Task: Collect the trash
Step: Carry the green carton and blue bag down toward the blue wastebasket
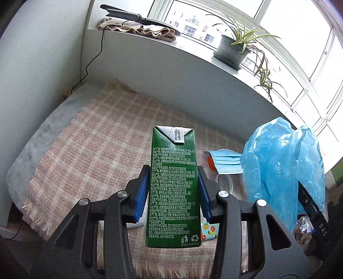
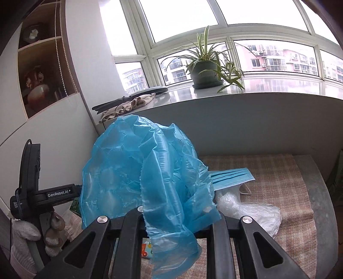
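A tall green drink carton (image 1: 173, 184) with white print stands upright between the blue pads of my left gripper (image 1: 173, 171), lifted above the plaid blanket (image 1: 96, 150). The pads press on its two sides. A crumpled blue plastic bag (image 2: 139, 176) rises from my right gripper (image 2: 175, 206) and drapes over its fingers, hiding the tips; the bag hangs from that grip. In the left wrist view the same bag (image 1: 283, 167) stands to the right of the carton. A blue face mask (image 2: 231, 175) and clear plastic wrap (image 2: 246, 208) lie on the blanket behind the bag.
A fruit-printed packet (image 1: 209, 230) lies on the blanket under the carton. A grey wall with a windowsill closes off the far side, bearing a potted plant (image 1: 232, 50), a folded cloth (image 1: 137, 30) and a hair straightener (image 1: 128, 14). A gloved hand (image 2: 23, 234) holds the left gripper.
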